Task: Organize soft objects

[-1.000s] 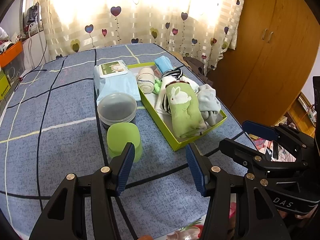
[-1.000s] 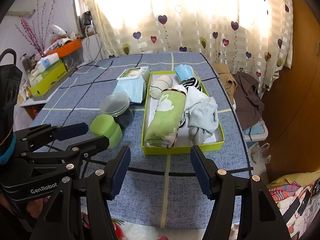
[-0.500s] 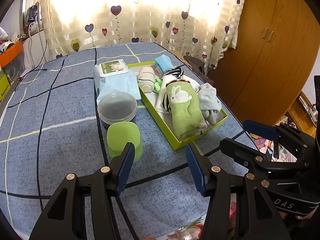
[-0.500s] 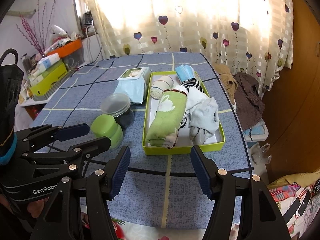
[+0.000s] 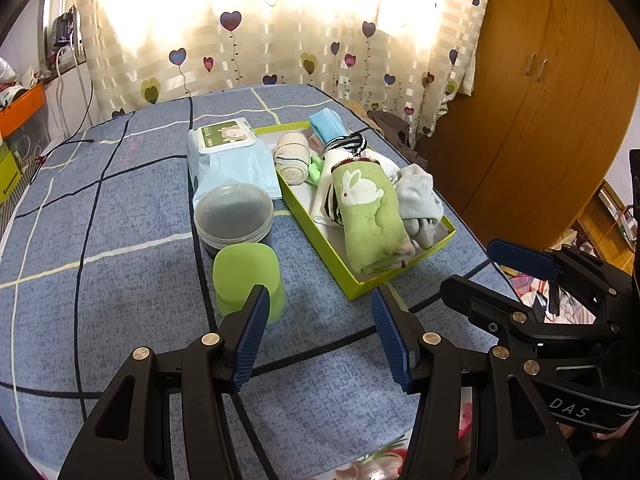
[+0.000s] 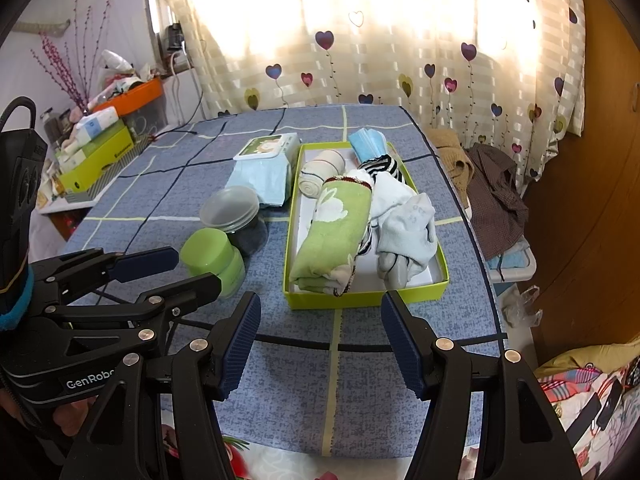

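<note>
- Both the left gripper [image 5: 316, 312] and the right gripper [image 6: 320, 320] are hovering released, holding nothing.
- Ahead of them, the rabbit towel [image 6: 332, 232], socks [image 6: 404, 224] and bandage roll [image 6: 320, 176] are lying in the green box [image 6: 360, 300].
- Sorting is looking nearly finished; the wipes pack [image 5: 232, 160] is sitting outside, ahead-left.

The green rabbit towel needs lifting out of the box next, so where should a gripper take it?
Grip the green rabbit towel across its rolled width near the middle, coming from above with the right gripper. It lies lengthwise in the yellow-green box, with socks crowding one side.
</note>
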Motion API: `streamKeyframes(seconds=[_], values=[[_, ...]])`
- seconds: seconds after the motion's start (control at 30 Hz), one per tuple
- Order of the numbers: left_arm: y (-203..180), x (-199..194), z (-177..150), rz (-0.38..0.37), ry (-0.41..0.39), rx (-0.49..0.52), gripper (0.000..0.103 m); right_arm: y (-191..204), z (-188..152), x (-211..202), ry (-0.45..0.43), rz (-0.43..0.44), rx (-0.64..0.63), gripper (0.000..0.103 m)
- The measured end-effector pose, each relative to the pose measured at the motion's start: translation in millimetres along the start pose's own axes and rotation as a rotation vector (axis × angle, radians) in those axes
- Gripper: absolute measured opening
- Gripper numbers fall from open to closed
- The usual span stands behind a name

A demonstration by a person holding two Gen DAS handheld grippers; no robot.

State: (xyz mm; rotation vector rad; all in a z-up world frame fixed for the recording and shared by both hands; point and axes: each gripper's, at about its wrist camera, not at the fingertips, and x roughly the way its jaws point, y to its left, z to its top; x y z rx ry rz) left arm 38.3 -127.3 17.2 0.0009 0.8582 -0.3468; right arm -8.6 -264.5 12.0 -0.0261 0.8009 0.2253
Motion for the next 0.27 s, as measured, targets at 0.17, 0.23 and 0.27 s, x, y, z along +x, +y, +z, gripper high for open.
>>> streamKeyframes(seconds=[0.17,0.23,0.27], values=[[0.0,-2.1,0.1,0.004,-0.011,0.004,0.054,-0.1,0.1,1.2,-0.002,0.004,-0.001,0.063],[0.0,-3.2,-0.4,0.002,-0.016,0.004,0.054,-0.1,0.4,1.2,-0.003,0.005,0.0,0.063],[-0.2,-3.6,-0.1,0.003,-0.016,0.004,0.054,0.4,0.9,1.2,-0.004,0.004,-0.001,0.063]])
